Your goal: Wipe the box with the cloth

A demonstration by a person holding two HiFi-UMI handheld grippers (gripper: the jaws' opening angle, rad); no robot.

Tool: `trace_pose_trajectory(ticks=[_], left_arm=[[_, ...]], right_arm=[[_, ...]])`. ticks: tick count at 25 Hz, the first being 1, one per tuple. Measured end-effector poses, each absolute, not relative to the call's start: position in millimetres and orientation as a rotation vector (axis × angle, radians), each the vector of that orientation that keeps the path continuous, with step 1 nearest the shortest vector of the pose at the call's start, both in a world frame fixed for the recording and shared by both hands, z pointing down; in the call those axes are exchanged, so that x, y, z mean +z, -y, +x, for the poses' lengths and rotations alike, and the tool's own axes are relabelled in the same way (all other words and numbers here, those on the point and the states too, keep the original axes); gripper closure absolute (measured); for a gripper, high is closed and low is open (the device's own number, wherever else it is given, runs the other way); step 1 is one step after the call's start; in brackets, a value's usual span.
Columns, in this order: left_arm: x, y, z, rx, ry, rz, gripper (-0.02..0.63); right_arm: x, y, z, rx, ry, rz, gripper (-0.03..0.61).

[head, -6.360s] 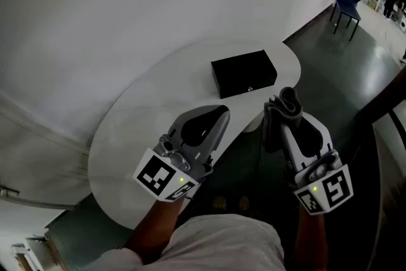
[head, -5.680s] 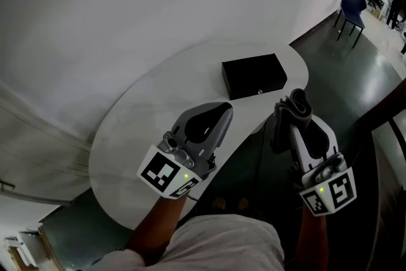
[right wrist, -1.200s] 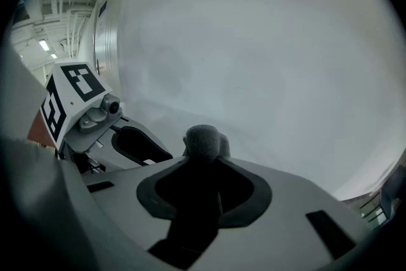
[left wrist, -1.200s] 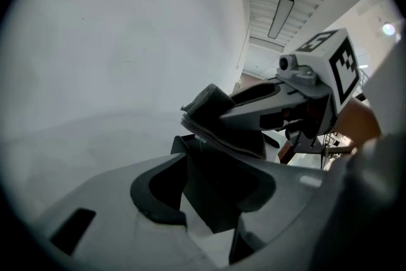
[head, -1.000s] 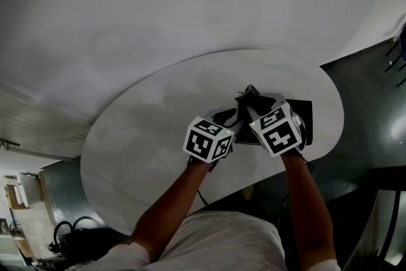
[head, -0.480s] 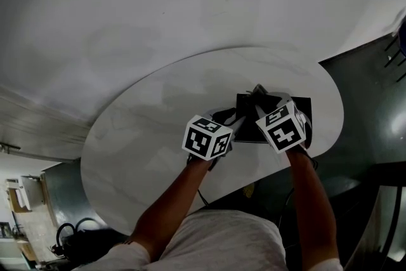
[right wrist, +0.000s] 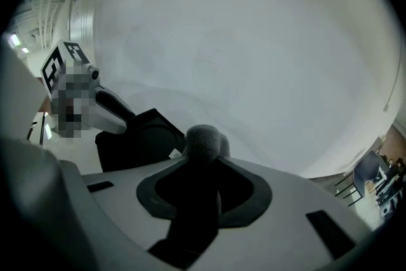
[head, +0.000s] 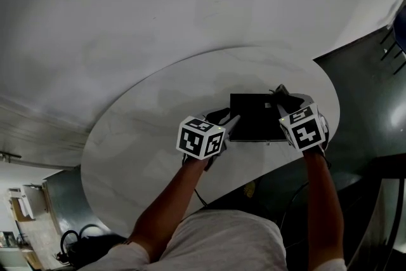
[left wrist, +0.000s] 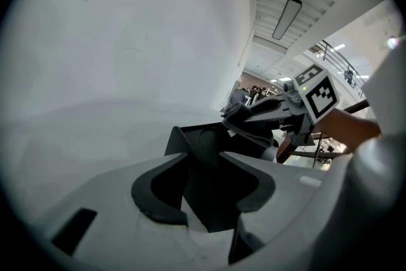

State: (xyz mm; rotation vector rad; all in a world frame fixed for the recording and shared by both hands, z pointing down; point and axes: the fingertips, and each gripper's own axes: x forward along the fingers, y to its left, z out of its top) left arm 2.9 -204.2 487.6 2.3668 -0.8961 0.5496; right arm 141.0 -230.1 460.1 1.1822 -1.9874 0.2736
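We clamp L gripper point(left wrist: 203, 158) on black box point(head: 257, 116) corner; R gripper point(right wrist: 202, 158) pinches cloth point(right wrist: 202, 138) at box's right end.

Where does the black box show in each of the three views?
Head view: box right of centre.
Left gripper view: box lower centre, running in between the jaws.
Right gripper view: box lower left, beyond the jaws.
Shared landmark: the cloth, at one end of the box.
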Motion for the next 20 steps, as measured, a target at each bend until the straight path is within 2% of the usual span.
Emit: trace_pose_trajectory(ticks=[12,20], left_arm=[[488.6,204.7,3.6,0.529,0.892,2.35,0.46],[488.2,203.4,2.2,0.506,0.896,2.346,0.46]], right_arm=[[444.5,221.7,162.5,0.275,1.891,1.289,0.479],[423.5,205.6,80.4,0.289,2.084,1.179,0.479]])
